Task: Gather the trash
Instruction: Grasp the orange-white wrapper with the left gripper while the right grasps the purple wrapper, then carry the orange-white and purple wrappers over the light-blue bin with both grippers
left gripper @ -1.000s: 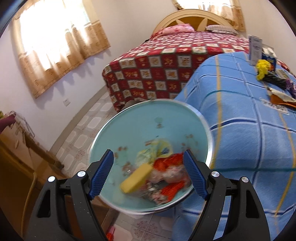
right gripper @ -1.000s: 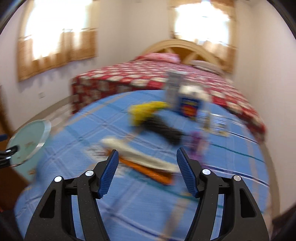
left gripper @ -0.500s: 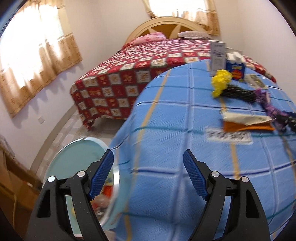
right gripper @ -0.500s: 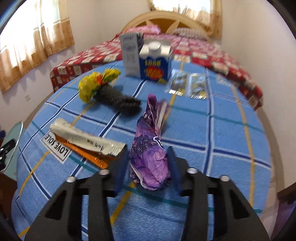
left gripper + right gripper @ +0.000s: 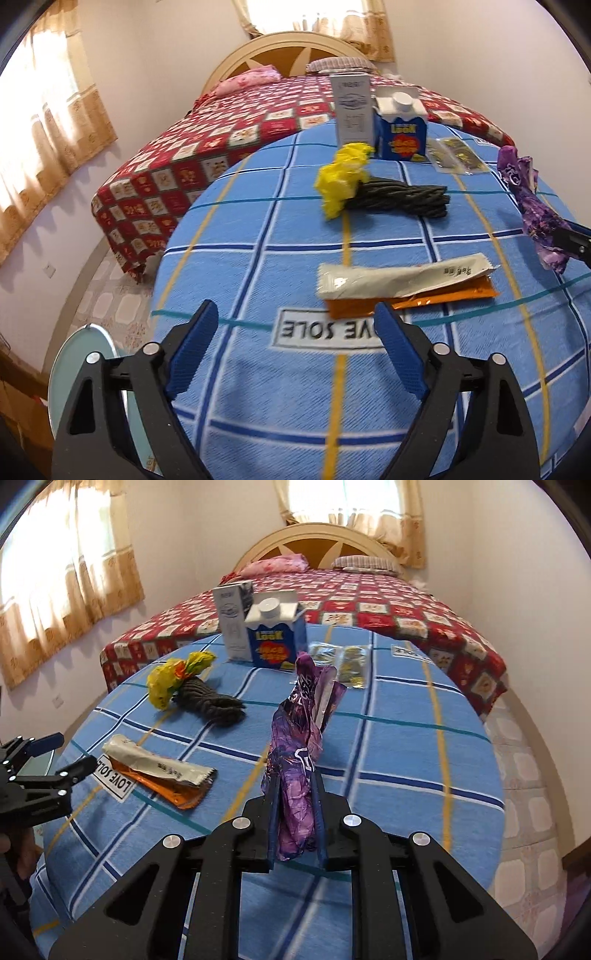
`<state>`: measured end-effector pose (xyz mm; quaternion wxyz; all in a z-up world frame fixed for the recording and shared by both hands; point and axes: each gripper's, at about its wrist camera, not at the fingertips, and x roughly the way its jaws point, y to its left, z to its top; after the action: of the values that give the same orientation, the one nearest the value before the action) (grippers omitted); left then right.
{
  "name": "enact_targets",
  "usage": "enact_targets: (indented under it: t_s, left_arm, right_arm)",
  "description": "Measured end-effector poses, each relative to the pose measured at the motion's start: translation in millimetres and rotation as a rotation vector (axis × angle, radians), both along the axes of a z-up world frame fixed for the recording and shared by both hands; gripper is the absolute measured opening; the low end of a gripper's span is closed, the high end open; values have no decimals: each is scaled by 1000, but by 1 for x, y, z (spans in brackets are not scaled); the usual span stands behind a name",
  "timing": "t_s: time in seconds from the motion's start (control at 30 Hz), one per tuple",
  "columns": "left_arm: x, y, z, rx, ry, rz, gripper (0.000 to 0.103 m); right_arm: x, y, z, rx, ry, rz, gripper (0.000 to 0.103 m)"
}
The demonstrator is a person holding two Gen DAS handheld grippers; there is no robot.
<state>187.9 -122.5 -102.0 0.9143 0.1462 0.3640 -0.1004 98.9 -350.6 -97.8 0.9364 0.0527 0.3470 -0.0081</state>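
Trash on a blue checked blanket [image 5: 402,738] covering a round surface; what lies under the blanket cannot be told. Right hand-held gripper [image 5: 297,812]: jaws closing, pads pinching a purple wrapper [image 5: 299,746], which stands up between them, its upper end free, near the middle of the blanket. Left hand-held gripper [image 5: 295,350]: jaws opening, spread wide, nothing between them, hovering over the near edge of the blanket above a label reading "LOVE SOLE" [image 5: 332,328]; in the right wrist view it shows at the left edge [image 5: 51,757]. White wrapper [image 5: 402,275]: flat, lying on an orange wrapper [image 5: 443,297], both just beyond the label, toward the near left edge of the blanket as the right wrist view has it. Yellow bag [image 5: 343,177]: crumpled, touching a dark grey cloth bundle [image 5: 402,197], left of centre. Blue carton [image 5: 277,638]: upright, white cap on top, at the far edge, touching a white box [image 5: 232,624], also upright. Two clear sachets [image 5: 340,661]: flat, side by side, just right of the carton. Bin [image 5: 79,365]: pale blue, round, its rim showing below the blanket's left edge in the left wrist view, on the tiled floor [image 5: 532,812]. Bed [image 5: 388,602]: red patterned cover, two pillows, curved headboard, beyond the blanket. Windows with tan curtains [image 5: 70,587] on the left and far walls.
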Motion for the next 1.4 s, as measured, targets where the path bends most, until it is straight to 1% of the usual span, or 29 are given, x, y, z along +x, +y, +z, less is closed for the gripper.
enact_targets:
  t_s: [0.17,0.33,0.4,0.43,0.47,0.5,0.53,0.57,0.6,0.63,0.73,0.8,0.9,1.13,1.27,1.4]
  left_arm:
    - [18,-9,-3,-4,22,13,86]
    - [26,-23,-12,22,58,-25,85]
    - [26,-26,-12,27,59,-47,83]
    - [25,-28,-13,20,70,-70,78]
    - [24,-29,-14,18,84,-88,58]
    - [24,-30,-17,16,103,-106,45]
    - [24,-30,-20,17,118,-116,42]
    - [23,-30,-20,20,113,-121,31]
    - [21,-31,-20,21,111,-136,16]
    - [18,-32,-20,25,113,-155,14]
    - [14,-32,-20,35,99,-167,12]
    - [12,-30,-19,40,86,-170,2]
    - [9,-20,-12,23,79,-165,1]
    - [-22,21,12,7,21,-145,0]
    - [-36,53,23,-4,-1,-91,0]
    - [-43,86,29,14,-23,-4,0]
  right_arm:
    - [-7,-6,-2,8,-14,-4,17]
    - [-10,-7,-6,20,-16,-2,17]
    - [-10,-6,-8,17,-15,1,17]
    - [-10,-5,-8,17,-16,3,17]
    - [-10,-4,-8,17,-16,3,17]
    - [-10,-4,-9,17,-16,4,17]
    - [-10,-3,-9,17,-16,4,17]
    - [-10,-4,-10,19,-16,3,17]
    - [-10,-3,-10,18,-15,4,17]
    - [-10,-3,-11,18,-15,4,17]
    - [-10,0,-13,17,-14,4,17]
    - [-11,0,-13,18,-15,4,17]
    - [-12,2,-12,21,-24,3,17]
    - [-20,12,-2,20,-61,19,17]
    - [-22,26,7,16,-80,51,17]
    - [-17,47,13,14,-90,104,17]
